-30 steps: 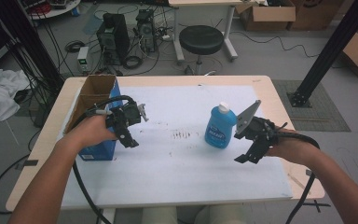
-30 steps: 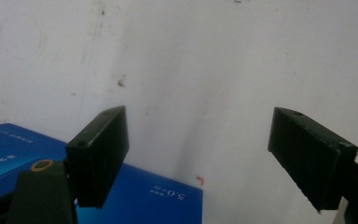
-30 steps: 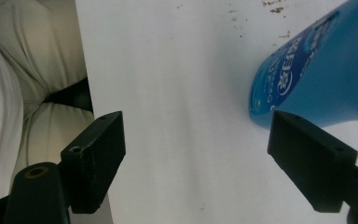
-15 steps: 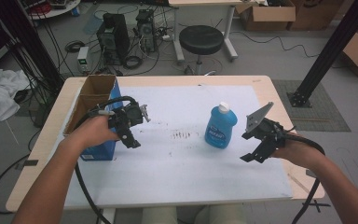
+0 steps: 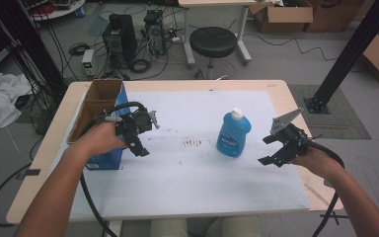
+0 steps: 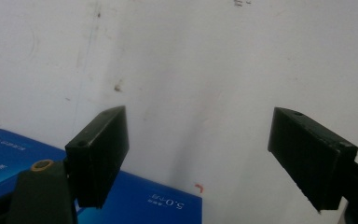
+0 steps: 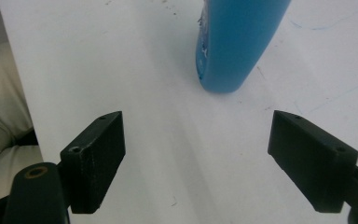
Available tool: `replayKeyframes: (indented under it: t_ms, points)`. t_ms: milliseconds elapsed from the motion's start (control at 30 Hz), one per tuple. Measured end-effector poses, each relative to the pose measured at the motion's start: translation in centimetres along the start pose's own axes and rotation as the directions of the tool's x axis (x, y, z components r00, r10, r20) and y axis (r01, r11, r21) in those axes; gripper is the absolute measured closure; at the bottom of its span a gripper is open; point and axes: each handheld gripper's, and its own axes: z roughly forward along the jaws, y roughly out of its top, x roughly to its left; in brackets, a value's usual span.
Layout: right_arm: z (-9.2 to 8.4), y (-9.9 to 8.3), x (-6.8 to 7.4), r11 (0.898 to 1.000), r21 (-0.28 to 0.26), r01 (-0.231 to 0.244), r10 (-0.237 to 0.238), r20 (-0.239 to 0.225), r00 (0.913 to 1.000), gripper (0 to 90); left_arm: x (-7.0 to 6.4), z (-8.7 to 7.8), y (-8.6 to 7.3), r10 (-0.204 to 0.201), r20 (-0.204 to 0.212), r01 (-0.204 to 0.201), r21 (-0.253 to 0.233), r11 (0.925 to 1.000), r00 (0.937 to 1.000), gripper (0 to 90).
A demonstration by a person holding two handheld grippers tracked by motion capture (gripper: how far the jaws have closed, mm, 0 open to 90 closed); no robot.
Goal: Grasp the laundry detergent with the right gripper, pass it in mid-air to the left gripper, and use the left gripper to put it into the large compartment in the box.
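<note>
A blue bottle [image 5: 233,133] with a white cap stands upright on the white table cover, right of centre. My right gripper [image 5: 267,150] is to its right, a short gap away, jaws open and pointing at the bottle. In the right gripper view the bottle's base [image 7: 235,42] lies ahead of the open right gripper [image 7: 196,158], with nothing between the jaws. My left gripper [image 5: 147,134] hovers open beside an open blue cardboard box [image 5: 101,123]. The left gripper view shows the open left gripper [image 6: 196,158] over bare cover, with a corner of the box [image 6: 135,196] below.
The wooden table [image 5: 281,89] carries a white cover [image 5: 187,168] with small dark marks at its middle. The box stands at the left edge. Beyond the table are a black stool [image 5: 213,42], computer cases and cables on the floor.
My right gripper has moved right and toward the table's front, sinking a little, away from the bottle. Its jaws stay open. The left gripper and the bottle have not moved.
</note>
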Motion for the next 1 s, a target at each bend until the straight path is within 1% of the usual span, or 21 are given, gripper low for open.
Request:
replayKeyframes:
  t_ms: [100, 167, 200, 233, 267, 300, 400, 500, 533, 567, 600, 633, 667, 700, 733, 800, 833, 867, 900, 967, 1000]
  points:
    - [-0.1, -0.3, -0.4, 1.0, -0.017, -0.009, 0.009, 0.019, 0.9998, 18.6, 0.0, 0.1, 0.0, -0.001, 0.0, 0.001, 0.004, 1.0, 1.0, 20.9]
    - [-0.2, -0.6, -0.8, 0.999, -0.039, -0.016, 0.018, 0.033, 0.9993, 18.6, 0.0, 0.2, 0.0, -0.003, 0.002, 0.003, 0.005, 1.0, 1.0, 21.0]
    - [-0.2, -0.8, -1.0, 0.998, -0.063, -0.027, 0.029, 0.043, 0.9986, 18.7, 0.1, 0.2, 0.0, -0.001, 0.001, 0.001, 0.008, 1.0, 1.0, 21.0]
    - [-0.2, -0.8, -1.0, 0.998, -0.063, -0.027, 0.029, 0.043, 0.9986, 18.7, 0.1, 0.2, 0.1, -0.003, 0.002, 0.003, 0.008, 1.0, 1.0, 21.0]
    - [-0.2, -1.2, -1.3, 0.995, -0.096, -0.041, 0.046, 0.055, 0.9974, 18.8, 0.1, 0.2, 0.1, -0.003, 0.003, 0.003, 0.006, 1.0, 1.0, 21.0]
    - [-0.2, -1.4, -1.4, 0.993, -0.111, -0.048, 0.055, 0.058, 0.9968, 18.8, 0.1, 0.2, 0.1, -0.004, 0.003, 0.004, 0.005, 1.0, 1.0, 21.0]
    - [-0.1, -1.7, -1.5, 0.989, -0.135, -0.061, 0.07, 0.064, 0.9955, 18.8, 0.1, 0.4, 0.0, -0.005, 0.005, 0.005, 0.007, 1.0, 1.0, 21.0]
    - [0.5, -2.6, -1.6, 0.977, -0.192, -0.088, 0.103, 0.068, 0.9924, 18.7, 0.1, 0.6, 0.0, -0.009, 0.009, 0.009, 0.007, 0.9999, 0.9999, 21.0]
    - [0.5, -2.6, -1.6, 0.977, -0.192, -0.088, 0.103, 0.068, 0.9924, 18.7, 0.1, 0.6, 0.0, -0.009, 0.009, 0.009, 0.007, 0.9999, 0.9999, 21.0]
    - [0.7, -2.9, -1.7, 0.969, -0.224, -0.103, 0.121, 0.066, 0.9905, 18.7, 0.1, 0.6, 0.0, -0.009, 0.009, 0.009, 0.005, 0.9999, 0.9999, 21.0]
    - [0.7, -2.9, -1.7, 0.969, -0.224, -0.103, 0.121, 0.066, 0.9905, 18.7, 0.2, 0.6, 0.0, -0.008, 0.009, 0.008, 0.007, 0.9999, 0.9999, 21.0]
    - [0.8, -3.1, -1.7, 0.965, -0.239, -0.111, 0.13, 0.064, 0.9895, 18.5, 0.1, 0.7, 0.0, -0.009, 0.009, 0.009, 0.006, 0.9999, 0.9999, 21.0]
    - [1.0, -3.4, -1.8, 0.955, -0.269, -0.123, 0.145, 0.062, 0.9875, 18.2, 0.2, 0.7, 0.0, -0.009, 0.009, 0.008, 0.006, 0.9999, 0.9999, 21.0]
    - [1.0, -3.4, -1.8, 0.955, -0.269, -0.123, 0.145, 0.062, 0.9875, 18.2, 0.2, 0.7, 0.0, -0.009, 0.01, 0.009, 0.007, 0.9999, 0.9999, 21.0]
    - [1.1, -3.6, -1.7, 0.947, -0.294, -0.126, 0.151, 0.064, 0.9865, 18.1, 0.2, 0.7, 0.0, -0.009, 0.011, 0.009, 0.006, 0.9999, 0.9999, 21.0]
    - [1.2, -3.7, -1.7, 0.943, -0.306, -0.127, 0.155, 0.069, 0.9855, 18.0, 0.2, 0.8, 0.0, -0.011, 0.011, 0.011, 0.006, 0.9999, 0.9999, 21.0]
    - [1.3, -3.7, -1.7, 0.939, -0.319, -0.128, 0.159, 0.072, 0.9846, 17.9, 0.2, 0.8, -0.1, -0.012, 0.011, 0.012, 0.005, 0.9999, 0.9999, 21.0]
    - [1.5, -3.9, -1.6, 0.927, -0.352, -0.132, 0.167, 0.073, 0.9831, 17.4, 0.2, 0.8, -0.1, -0.012, 0.011, 0.012, 0.006, 0.9999, 0.9999, 21.0]
    - [1.5, -3.9, -1.6, 0.927, -0.352, -0.132, 0.167, 0.073, 0.9831, 17.4, 0.2, 0.8, -0.1, -0.013, 0.013, 0.013, 0.007, 0.9999, 0.9998, 21.0]
    - [1.6, -4.1, -1.5, 0.913, -0.383, -0.138, 0.176, 0.066, 0.9822, 17.1, 0.3, 0.9, -0.1, -0.014, 0.013, 0.014, 0.007, 0.9999, 0.9998, 21.0]
    - [1.7, -4.1, -1.5, 0.91, -0.392, -0.137, 0.177, 0.067, 0.9819, 17.1, 0.3, 0.9, -0.1, -0.013, 0.013, 0.013, 0.008, 0.9999, 0.9998, 21.0]
